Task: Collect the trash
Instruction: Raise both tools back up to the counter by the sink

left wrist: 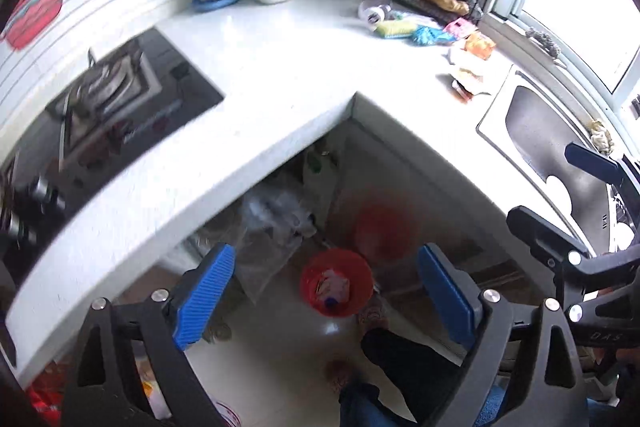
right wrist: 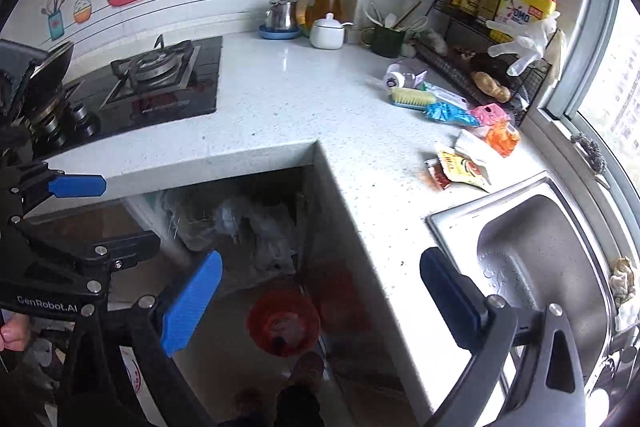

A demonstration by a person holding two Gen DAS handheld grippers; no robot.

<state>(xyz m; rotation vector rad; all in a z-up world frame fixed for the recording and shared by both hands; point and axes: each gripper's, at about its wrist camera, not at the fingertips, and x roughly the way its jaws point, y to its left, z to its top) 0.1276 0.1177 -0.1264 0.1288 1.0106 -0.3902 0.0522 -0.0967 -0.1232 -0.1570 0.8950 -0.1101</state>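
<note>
Stove (right wrist: pixel 160 75) with a black glass top sits at the far left of the white L-shaped desk (right wrist: pixel 288 95), and one burner grate is on it. Behind it, near the wall, I see a steel teapot (right wrist: pixel 281 13) on a blue saucer and a white lidded pot (right wrist: pixel 327 31) just beside it.

My left gripper (left wrist: pixel 326 297) hangs over the floor in the inner corner of the desk, with the jaws wide apart and nothing between them. Below it stands a red trash bin (left wrist: pixel 336 283) on the floor, and some wrappers already lie inside. My right gripper (right wrist: pixel 320 307) is also held above this corner, jaws apart and empty.

Further right on the desk is the trash: a clear plastic bottle (right wrist: pixel 404 73) lying on its side, a blue wrapper (right wrist: pixel 446 115), a pink packet (right wrist: pixel 490 115), an orange packet (right wrist: pixel 502 139) and a yellow sauce sachet (right wrist: pixel 464 169) near the sink. All of it is well apart from both grippers.

At the far right is the steel sink (right wrist: pixel 536 251), under the window.
</note>
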